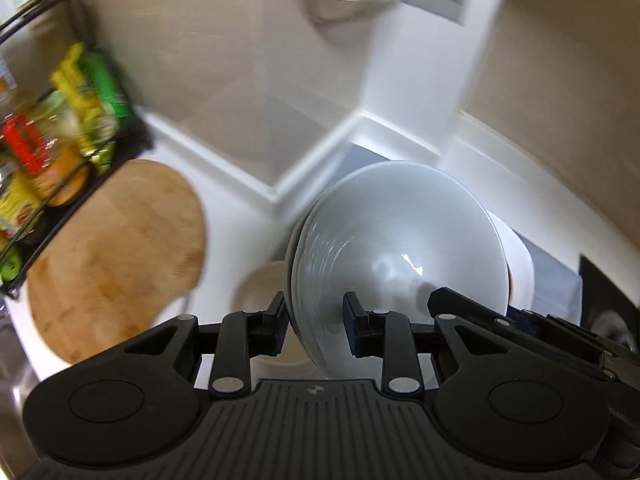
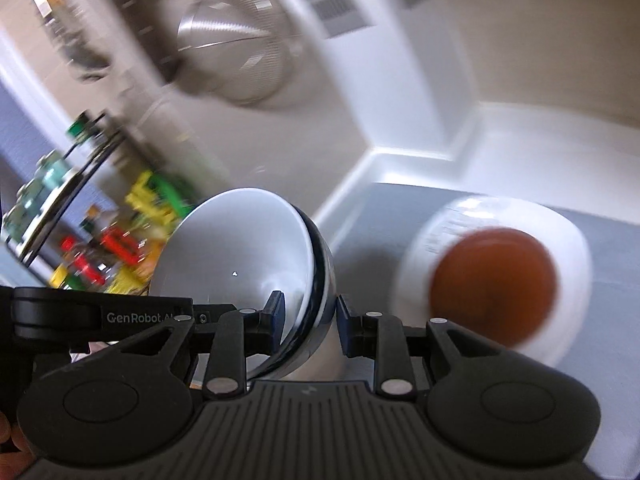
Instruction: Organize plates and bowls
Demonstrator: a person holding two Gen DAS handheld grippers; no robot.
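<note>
Left wrist view. The left gripper point(image 1: 316, 322) has its jaws narrowed on the rim of a white bowl point(image 1: 396, 236), one finger outside the wall and one inside. The bowl is tipped on edge, its hollow facing the camera, held clear of the white counter point(image 1: 224, 184). A darker edge shows behind its left rim; whether this is a second bowl nested behind cannot be told. The other gripper's dark body point(image 1: 520, 320) reaches in from the lower right and meets the same bowl at its lower right rim. Under the bowl lies a grey mat point(image 1: 556, 276), with something white between them, blurred. A round wooden board point(image 1: 116, 256) lies flat to the left, beside a black wire rack point(image 1: 60, 152) of jars and packets. The whole picture is smeared.

Right wrist view. The right gripper point(image 2: 310, 322) has its jaws narrowed on a bowl rim point(image 2: 312, 280), one finger inside, one outside; the bowl is white inside with a dark band at the edge, tilted to face left. To the right, on the grey mat point(image 2: 608, 280), a white dish point(image 2: 568, 240) sits behind a round brown shape point(image 2: 496, 280), badly blurred. A metal mesh strainer point(image 2: 236, 48) hangs on the wall above. The left gripper's body point(image 2: 100, 316) shows at the left edge.
</note>
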